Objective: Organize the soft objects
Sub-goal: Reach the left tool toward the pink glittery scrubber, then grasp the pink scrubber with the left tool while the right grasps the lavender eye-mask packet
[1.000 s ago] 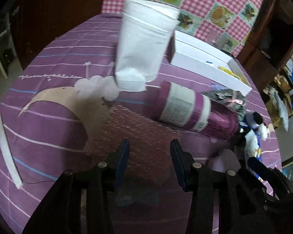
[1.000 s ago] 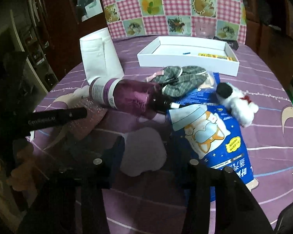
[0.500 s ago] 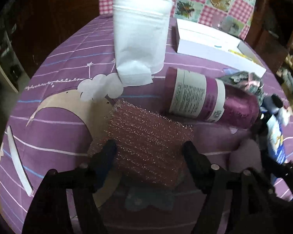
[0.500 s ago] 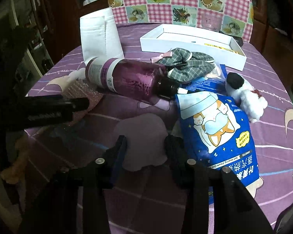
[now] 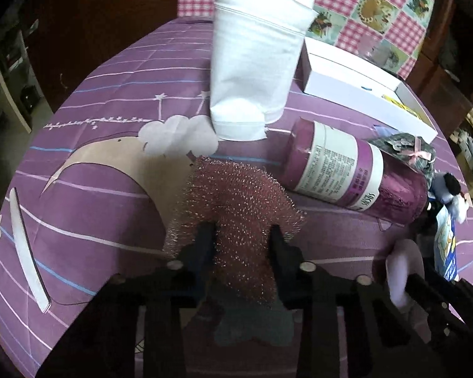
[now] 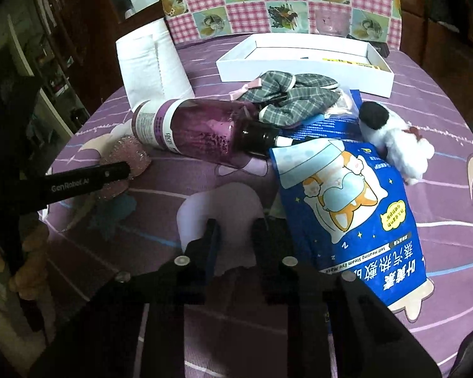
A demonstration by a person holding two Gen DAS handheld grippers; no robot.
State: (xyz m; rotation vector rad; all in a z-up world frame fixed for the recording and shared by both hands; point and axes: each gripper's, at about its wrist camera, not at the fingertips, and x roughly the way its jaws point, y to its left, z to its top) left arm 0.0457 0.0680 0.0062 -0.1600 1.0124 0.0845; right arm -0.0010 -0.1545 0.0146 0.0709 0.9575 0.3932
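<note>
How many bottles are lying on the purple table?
1: the purple bottle lies on its side between the pink scrubber and the plaid cloth. Others could be hidden behind things.

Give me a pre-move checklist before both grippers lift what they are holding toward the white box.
1. Left gripper closed on the pink scrubber: ok, its fingers pinch the near edge.
2. Right gripper closed on the pale lilac pad: ok, fingers sit on both sides of it.
3. Scrubber free of the purple bottle: ok, a gap shows.
4. Pad free of the blue packet: cannot tell, their edges meet near the right finger.
5. White box has room: ok, mostly bare inside.
6. Path to the box: not ok, the bottle and plaid scrunchie lie between.
</note>
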